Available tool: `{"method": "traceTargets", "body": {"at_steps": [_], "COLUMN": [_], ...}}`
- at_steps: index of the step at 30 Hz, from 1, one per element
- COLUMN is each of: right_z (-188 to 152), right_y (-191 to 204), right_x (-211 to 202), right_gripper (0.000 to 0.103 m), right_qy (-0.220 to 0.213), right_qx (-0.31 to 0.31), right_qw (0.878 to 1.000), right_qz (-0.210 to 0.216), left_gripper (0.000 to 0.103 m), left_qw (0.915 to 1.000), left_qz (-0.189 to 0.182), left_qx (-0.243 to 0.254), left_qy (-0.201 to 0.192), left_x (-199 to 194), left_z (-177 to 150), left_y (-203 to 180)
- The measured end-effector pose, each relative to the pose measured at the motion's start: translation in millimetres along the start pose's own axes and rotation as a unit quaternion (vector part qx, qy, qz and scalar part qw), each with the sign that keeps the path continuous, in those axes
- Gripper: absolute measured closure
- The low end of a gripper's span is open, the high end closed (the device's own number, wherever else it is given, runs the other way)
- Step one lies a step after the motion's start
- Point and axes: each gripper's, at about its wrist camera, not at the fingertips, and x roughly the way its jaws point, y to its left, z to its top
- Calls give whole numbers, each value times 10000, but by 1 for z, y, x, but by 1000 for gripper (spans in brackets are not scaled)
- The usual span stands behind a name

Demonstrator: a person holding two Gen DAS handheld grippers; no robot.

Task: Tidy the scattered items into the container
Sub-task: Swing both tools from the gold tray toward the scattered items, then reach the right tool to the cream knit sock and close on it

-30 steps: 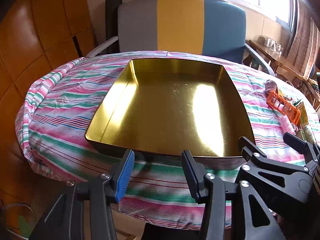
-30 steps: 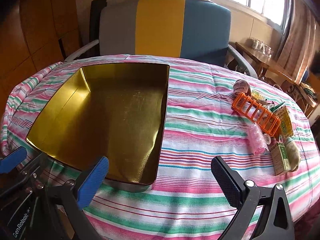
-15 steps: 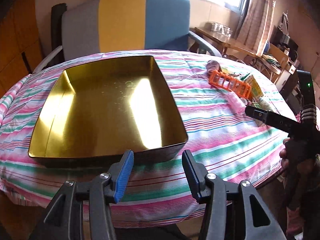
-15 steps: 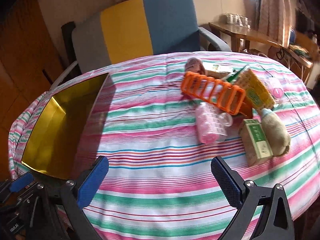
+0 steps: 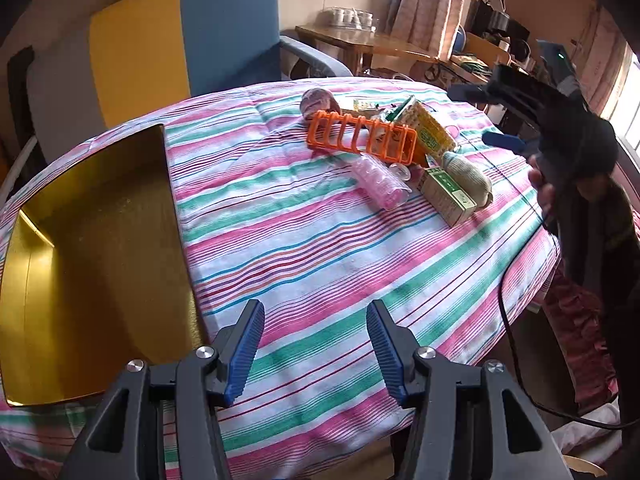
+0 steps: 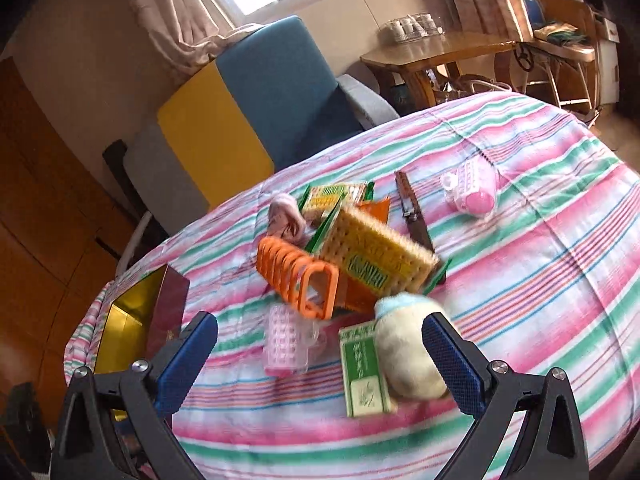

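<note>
Container: gold metal tray (image 5: 92, 248), shallow, glossy, rounded corners; fills the left of the left wrist view and shows only as a corner at lower left of the right wrist view; nothing lies in it.
Table: round, under a soft quilted cloth (image 5: 320, 256) striped pink, green and white.
Scattered pile: upper centre of the left wrist view, centre of the right wrist view.
Orange rack (image 6: 298, 276): hard plastic, a row of loops; long axis runs from upper left to lower right in the right wrist view.
Cracker pack (image 6: 376, 256): flat, yellow, dimpled print, leaning tilted on the rack.
Green box (image 6: 364, 368): cardboard, lying flat, long axis up and down the frame.
Cream roll (image 6: 408, 352): fuzzy cloth, touching the green box.
Pink roller (image 6: 284, 340): knobbly clear plastic, just beside the rack.
Left gripper (image 5: 316, 344): ribbed blue pads; jaws have just been opening, part-way apart, nothing between them.
Right gripper (image 6: 320, 356): jaws spread wide, gripping nothing, low over the pile.
</note>
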Motion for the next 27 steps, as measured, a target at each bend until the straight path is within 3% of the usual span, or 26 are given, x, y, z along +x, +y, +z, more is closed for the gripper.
{"method": "traceTargets", "body": {"at_steps": [8,16,27], "right_z": [50,49,42], "right_y": [-32,-40,-50], "right_x": [49,76,76], "right_gripper": [0,0,0], "right_qy": [201,550,639], "right_qx": [439,474,574], "right_qw": [9988,9972,9942], "right_qz": [-115,194,641], "left_gripper": [49,49,49], "left_qw": [9991,9969,9968], "left_qz": [-377,-775,-603], "left_qx": [170,75,264], "left_qy": [72,134,456], "left_x": [28,75,134], "left_z": [37,91,127], "left_y": [-18,-32,-49]}}
